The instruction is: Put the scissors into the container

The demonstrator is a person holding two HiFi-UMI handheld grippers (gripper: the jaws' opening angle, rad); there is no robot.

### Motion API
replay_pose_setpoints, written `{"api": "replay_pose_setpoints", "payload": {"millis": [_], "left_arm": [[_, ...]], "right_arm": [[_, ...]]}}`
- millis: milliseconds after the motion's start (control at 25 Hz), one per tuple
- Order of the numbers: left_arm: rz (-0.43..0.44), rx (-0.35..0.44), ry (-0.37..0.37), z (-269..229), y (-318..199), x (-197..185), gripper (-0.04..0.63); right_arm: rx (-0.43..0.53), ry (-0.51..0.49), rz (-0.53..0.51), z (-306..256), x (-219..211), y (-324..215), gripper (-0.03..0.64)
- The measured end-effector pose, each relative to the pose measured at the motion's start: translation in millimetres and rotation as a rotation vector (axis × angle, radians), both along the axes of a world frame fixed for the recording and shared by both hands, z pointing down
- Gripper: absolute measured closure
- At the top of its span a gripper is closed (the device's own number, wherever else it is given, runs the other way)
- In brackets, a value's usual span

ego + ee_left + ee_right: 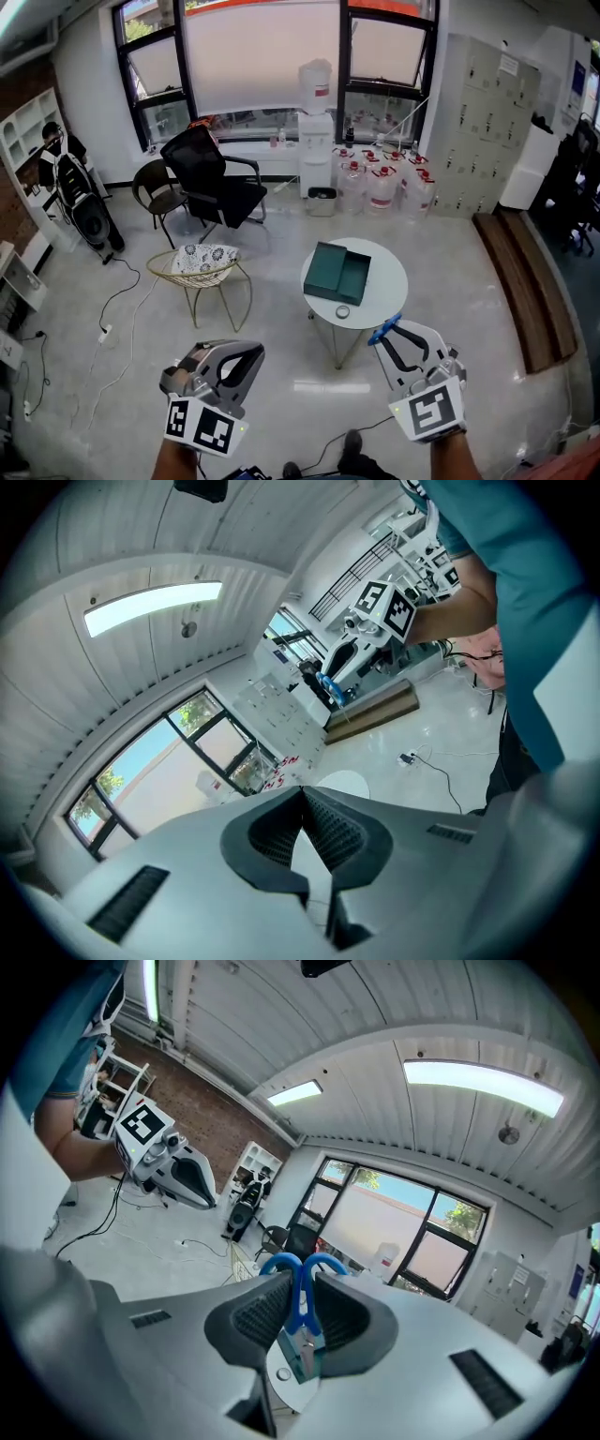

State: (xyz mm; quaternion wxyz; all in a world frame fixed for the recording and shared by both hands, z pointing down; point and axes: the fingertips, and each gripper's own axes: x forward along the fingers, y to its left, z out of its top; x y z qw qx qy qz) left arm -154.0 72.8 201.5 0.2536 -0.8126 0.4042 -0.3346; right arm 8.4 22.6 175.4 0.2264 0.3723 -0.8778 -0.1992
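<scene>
Looks like an office workroom here: grey lockers [483,122] along the wall, a water dispenser [316,131] with spare jugs [384,183], a black office chair [211,183], big windows [262,56].

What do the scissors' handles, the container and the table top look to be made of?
Scissors: the handles look like glossy blue plastic, judging by the uniform bright colour and rounded loops; the blades are too hidden to tell. Container: dark green, matte and flat-sided; probably plastic or coated card, but that is unclear. Table: smooth white top, possibly laminate or painted.
</scene>
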Motion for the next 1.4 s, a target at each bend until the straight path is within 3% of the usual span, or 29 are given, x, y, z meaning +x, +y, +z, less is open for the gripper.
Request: {"api": "replay_pose_setpoints", "payload": {"millis": [320, 720, 1400], "left_arm": [[-0.108, -0.020, -0.001, 14.2, -66.4, 21.0, 0.577], [-0.193, -0.053, -0.007, 25.8, -110.3, 35.7, 0.577], [-0.202, -0.092, -0.054, 30.4, -186.9, 109.3, 0.578]], "right_arm": [[-0.002, -0.020, -0.111, 6.8, 9.6, -92.8, 0.522], [-0.044, -0.024, -0.186, 24.1, 21.4, -152.1, 0.522], [-0.080, -0.070, -0.195, 38.7, 91.8, -238.9, 0.522]]}}
